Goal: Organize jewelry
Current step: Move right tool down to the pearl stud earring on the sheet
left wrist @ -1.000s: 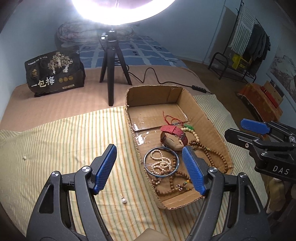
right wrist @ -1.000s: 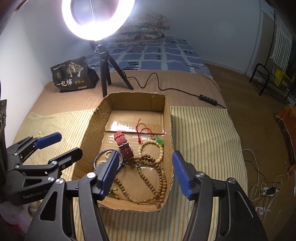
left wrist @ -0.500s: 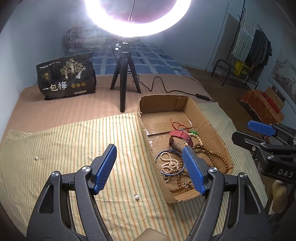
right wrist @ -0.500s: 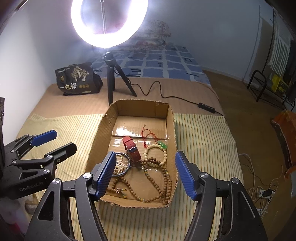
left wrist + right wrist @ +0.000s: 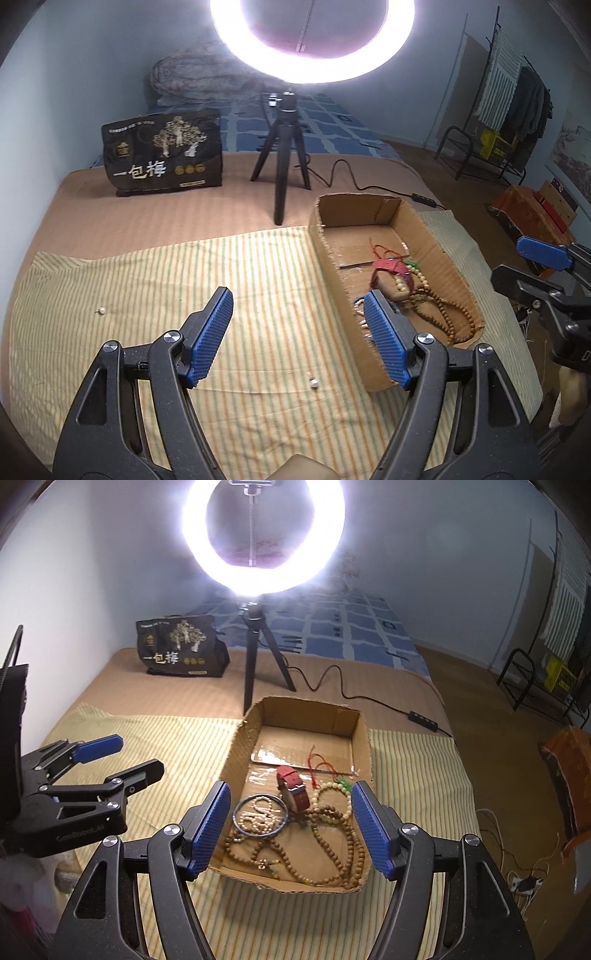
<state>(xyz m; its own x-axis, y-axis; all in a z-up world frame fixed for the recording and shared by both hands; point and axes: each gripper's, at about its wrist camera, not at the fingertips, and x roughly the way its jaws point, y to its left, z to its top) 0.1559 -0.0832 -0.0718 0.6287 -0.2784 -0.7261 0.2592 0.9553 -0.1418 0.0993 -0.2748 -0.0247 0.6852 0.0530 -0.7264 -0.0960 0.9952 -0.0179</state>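
Inside the cardboard box (image 5: pixel 364 734), tangled bead strands (image 5: pixel 332 834) surround a red watch (image 5: pixel 293 788).

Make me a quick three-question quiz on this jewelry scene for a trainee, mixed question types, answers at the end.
1. True or false: the watch lies on the striped cloth outside the box.
2. Multiple choice: how many loose pearls lie on the cloth in the left wrist view? A) none B) two C) five
3. Short answer: is either gripper holding anything?

Key:
1. False; the watch is inside the box, beside the bangle.
2. B; one pearl near the box, another pearl far to the left.
3. No; the left gripper and right gripper are both open with nothing between the fingers.
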